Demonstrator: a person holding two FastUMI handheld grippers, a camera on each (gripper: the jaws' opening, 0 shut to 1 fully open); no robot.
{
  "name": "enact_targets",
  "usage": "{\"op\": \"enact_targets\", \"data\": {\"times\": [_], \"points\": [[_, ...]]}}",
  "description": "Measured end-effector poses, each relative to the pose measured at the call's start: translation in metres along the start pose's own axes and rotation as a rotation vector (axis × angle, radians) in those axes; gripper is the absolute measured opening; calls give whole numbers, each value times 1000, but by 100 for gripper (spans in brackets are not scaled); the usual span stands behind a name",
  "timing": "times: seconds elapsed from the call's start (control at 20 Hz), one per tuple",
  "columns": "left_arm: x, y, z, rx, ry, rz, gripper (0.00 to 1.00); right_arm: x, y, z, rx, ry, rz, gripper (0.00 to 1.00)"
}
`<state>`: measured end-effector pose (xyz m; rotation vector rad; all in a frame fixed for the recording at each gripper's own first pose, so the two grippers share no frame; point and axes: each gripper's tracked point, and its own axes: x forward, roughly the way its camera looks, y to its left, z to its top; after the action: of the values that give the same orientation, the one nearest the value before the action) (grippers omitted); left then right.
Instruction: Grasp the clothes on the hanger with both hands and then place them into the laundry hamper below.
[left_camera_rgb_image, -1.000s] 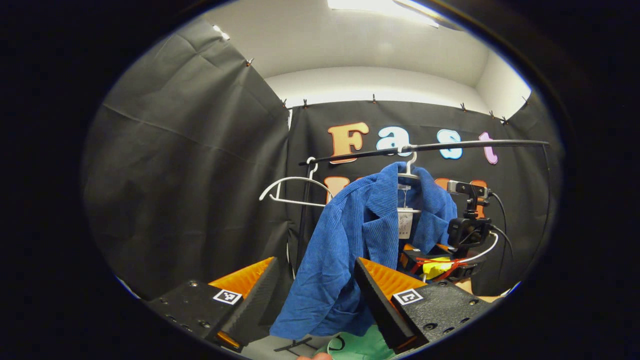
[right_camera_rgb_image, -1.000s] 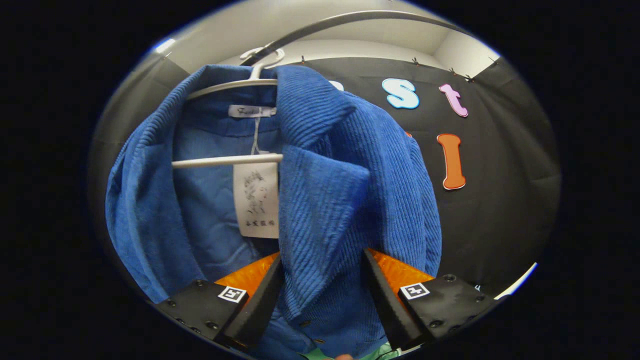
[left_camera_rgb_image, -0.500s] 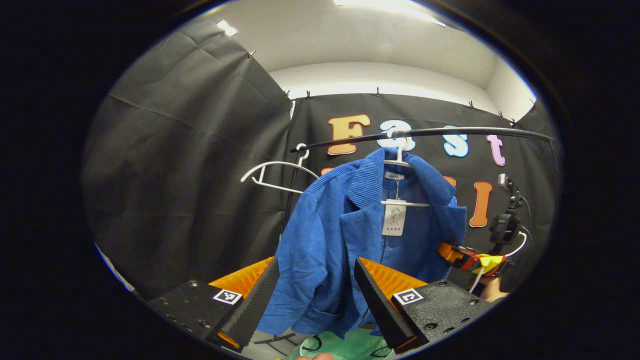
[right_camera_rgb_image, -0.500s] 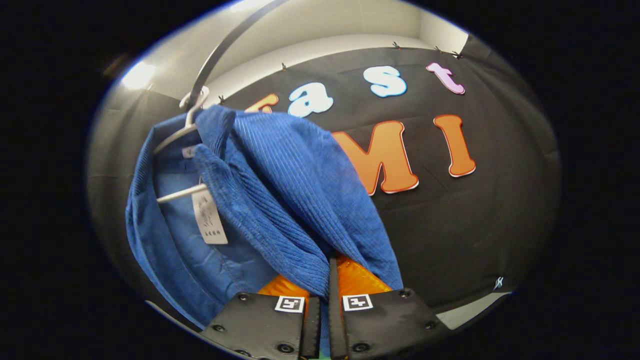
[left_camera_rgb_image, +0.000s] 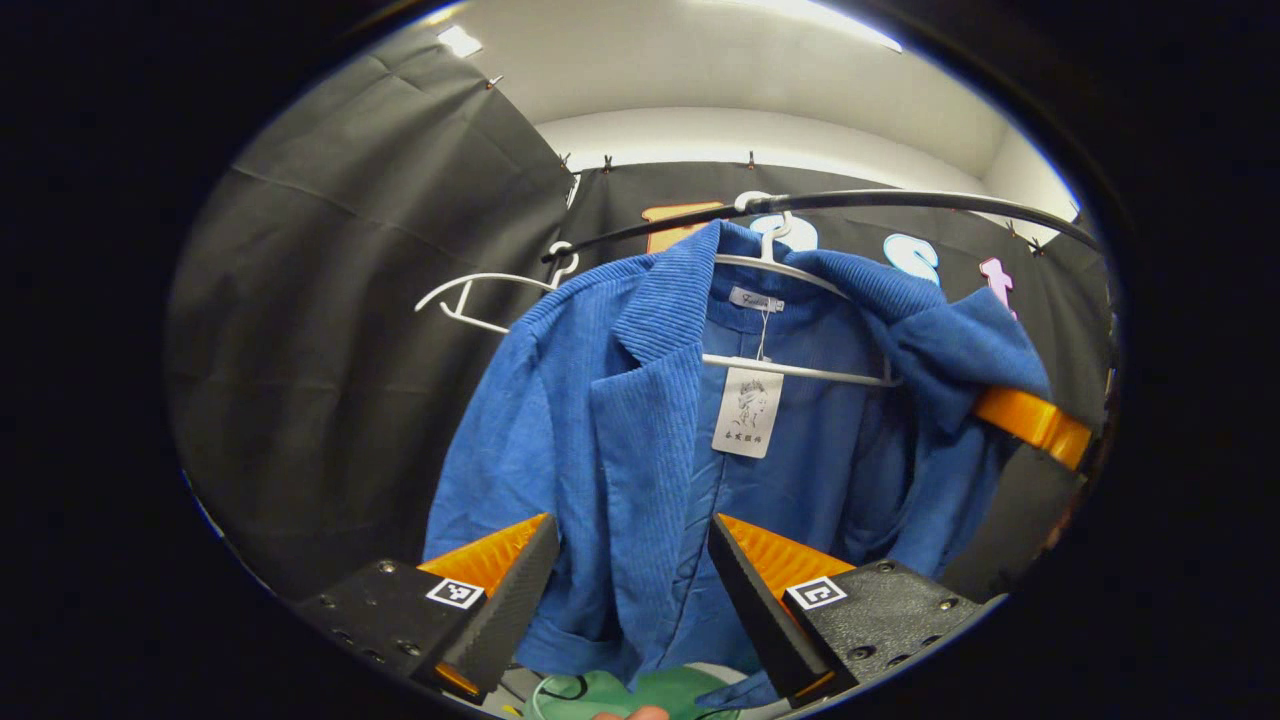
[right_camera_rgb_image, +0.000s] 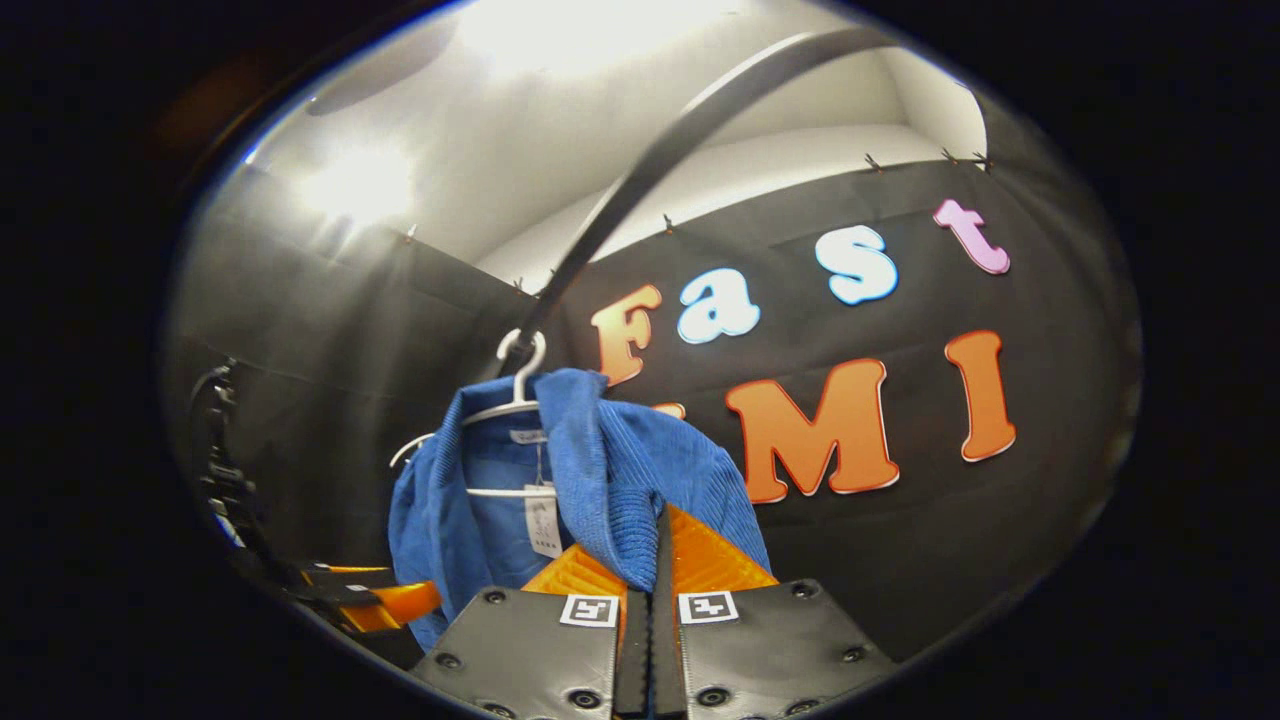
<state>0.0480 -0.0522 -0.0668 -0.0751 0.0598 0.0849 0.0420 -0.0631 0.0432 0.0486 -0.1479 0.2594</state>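
In the left gripper view, the left gripper (left_camera_rgb_image: 628, 590) has its two fingers spread wide apart, and the front edge of a blue corduroy jacket (left_camera_rgb_image: 640, 420) hangs down in the gap between them; neither finger presses on the cloth, so the grip is released. Just below the fingers, at the bottom edge, lies a bit of green fabric (left_camera_rgb_image: 610, 692). In the right gripper view, the right gripper (right_camera_rgb_image: 652, 560) has its fingers clenched together with a fold of the jacket's lapel pinched between them, the cloth pulled out toward the camera. The same gripper appears in the left gripper view as the right gripper (left_camera_rgb_image: 1030, 420), at the jacket's far shoulder, where the fabric bunches around it. The jacket sits on a white hanger (left_camera_rgb_image: 790, 275), with a paper tag (left_camera_rgb_image: 747, 412) dangling from the collar inside. The hanger's hook is over a dark rail (left_camera_rgb_image: 900, 203) that runs across the booth. Beside it on the same rail hangs a second white hanger (left_camera_rgb_image: 480, 295), bare. Behind everything stands the black cloth wall (left_camera_rgb_image: 340, 300), under a pale ceiling (left_camera_rgb_image: 720, 70).
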Motion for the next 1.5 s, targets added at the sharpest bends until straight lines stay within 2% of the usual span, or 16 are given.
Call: {"op": "enact_targets", "data": {"times": [0.05, 0.1, 0.2, 0.25, 0.3, 0.35, 0.55, 0.65, 0.8, 0.95, 1.1, 1.15, 1.25, 1.35, 1.5], "points": [[7, -4, -2, -11, 4, -20, 92, -3, 4, 4, -23, -6, 7, 9], [13, -8, -2, -21, 4, -39, 95, -5, 6, 8, -43, -16, 0, 9], [23, -9, 0, -40, 0, -56, 92, -10, 11, 18, -59, -49, -13, 8], [29, -9, -1, -49, -4, -61, 98, -10, 14, 20, -62, -59, -18, 8], [34, -8, 0, -50, -20, -61, 98, -11, 13, 23, -66, -67, -31, 8], [41, -4, 2, -48, -44, -51, 92, -8, 10, 22, -74, -71, -46, 8], [63, 0, 3, -31, -72, -70, 93, -6, 15, 22, -97, -77, -76, 9], [68, 0, 0, -5, -70, -80, 80, -8, 16, 21, -100, -73, -83, 9], [70, 0, -4, 61, -64, -106, 67, -7, 15, 19, -106, -68, -98, 9], [67, -4, -3, 137, -76, -149, 43, -4, 12, 17, -107, -67, -112, 9], [61, -6, -4, 138, -68, -170, 19, 1, 8, 15, -107, -65, -124, 9], [58, -7, -3, 137, -64, -182, 11, -3, 4, 16, -112, -70, -151, 9], [52, -3, 5, 174, -70, -169, 6, -2, -6, 19, -138, -98, -207, 9], [39, 5, 23, 232, -106, -124, 7, 0, -9, 23, -164, -127, -235, 9], [30, 28, 68, 298, -192, -22, 5, 2, -3, 30, -190, -166, -250, 9]]}}
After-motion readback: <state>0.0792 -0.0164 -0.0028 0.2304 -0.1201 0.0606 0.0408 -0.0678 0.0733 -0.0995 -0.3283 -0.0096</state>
